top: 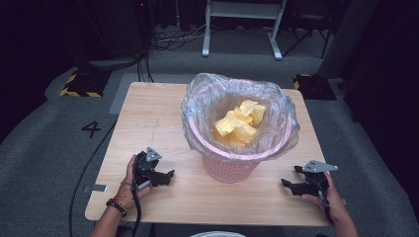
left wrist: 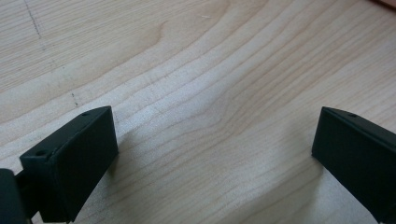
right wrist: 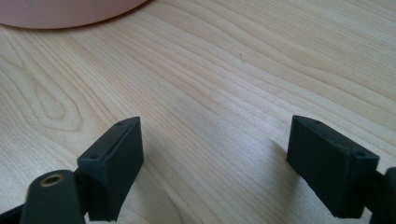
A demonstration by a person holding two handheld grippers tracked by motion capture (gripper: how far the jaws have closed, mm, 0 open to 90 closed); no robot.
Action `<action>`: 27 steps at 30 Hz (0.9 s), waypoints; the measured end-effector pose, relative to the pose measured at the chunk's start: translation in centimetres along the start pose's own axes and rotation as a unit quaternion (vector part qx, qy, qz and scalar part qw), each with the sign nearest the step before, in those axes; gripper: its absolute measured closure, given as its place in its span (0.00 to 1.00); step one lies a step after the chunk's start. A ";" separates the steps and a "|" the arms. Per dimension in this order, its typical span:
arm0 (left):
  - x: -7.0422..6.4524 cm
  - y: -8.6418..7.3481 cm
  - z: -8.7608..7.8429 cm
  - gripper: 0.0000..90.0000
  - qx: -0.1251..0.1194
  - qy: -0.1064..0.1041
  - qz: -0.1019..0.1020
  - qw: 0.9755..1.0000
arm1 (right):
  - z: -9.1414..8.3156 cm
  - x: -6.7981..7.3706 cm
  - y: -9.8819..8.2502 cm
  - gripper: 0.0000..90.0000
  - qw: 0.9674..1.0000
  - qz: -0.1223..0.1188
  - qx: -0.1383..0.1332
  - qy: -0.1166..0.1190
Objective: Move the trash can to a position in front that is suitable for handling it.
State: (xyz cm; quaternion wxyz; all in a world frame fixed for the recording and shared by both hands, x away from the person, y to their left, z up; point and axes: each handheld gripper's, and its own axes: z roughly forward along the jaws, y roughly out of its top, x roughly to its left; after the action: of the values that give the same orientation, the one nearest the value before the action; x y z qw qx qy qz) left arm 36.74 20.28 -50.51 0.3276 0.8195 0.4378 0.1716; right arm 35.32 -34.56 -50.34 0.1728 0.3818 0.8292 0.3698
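A pink plastic basket (top: 232, 165) lined with a clear bag (top: 197, 106) stands at the middle of the wooden table (top: 148, 113); crumpled yellow paper (top: 240, 123) lies inside it. My left gripper (top: 169, 177) rests on the table to the left of the basket, jaws wide apart over bare wood (left wrist: 210, 121). My right gripper (top: 289, 183) rests to the right of the basket, also open with nothing between its jaws. The basket's pink base (right wrist: 60, 11) shows at the top left of the right gripper view.
The table's front edge (top: 207, 219) runs just behind both hands. Grey floor surrounds the table, with a white frame (top: 242, 27) and cables at the back and yellow-black striped blocks (top: 79, 84) at both far corners. A white round object (top: 217, 234) peeks in at the bottom.
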 end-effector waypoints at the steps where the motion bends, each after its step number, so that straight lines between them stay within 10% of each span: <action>1: 0.0 -0.1 -0.1 0.00 0.000 -0.006 0.003 1.000 | 0.0 0.0 0.0 0.21 1.000 0.000 0.000 0.000; 14: -0.7 -0.6 -0.6 0.00 0.002 -0.063 0.067 0.996 | 0.2 0.0 0.2 0.20 1.000 -0.003 0.002 0.004; 27: -4.4 0.8 0.8 0.01 0.001 -0.113 0.118 0.987 | 2.4 -0.5 5.5 0.25 0.998 -0.024 -0.057 0.022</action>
State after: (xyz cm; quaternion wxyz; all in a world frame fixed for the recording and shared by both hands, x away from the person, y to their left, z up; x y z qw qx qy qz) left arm 35.24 16.03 -50.50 0.3518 0.8798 0.2987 0.1143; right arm 39.80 -31.38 -47.79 0.1848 0.3431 0.8194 0.4205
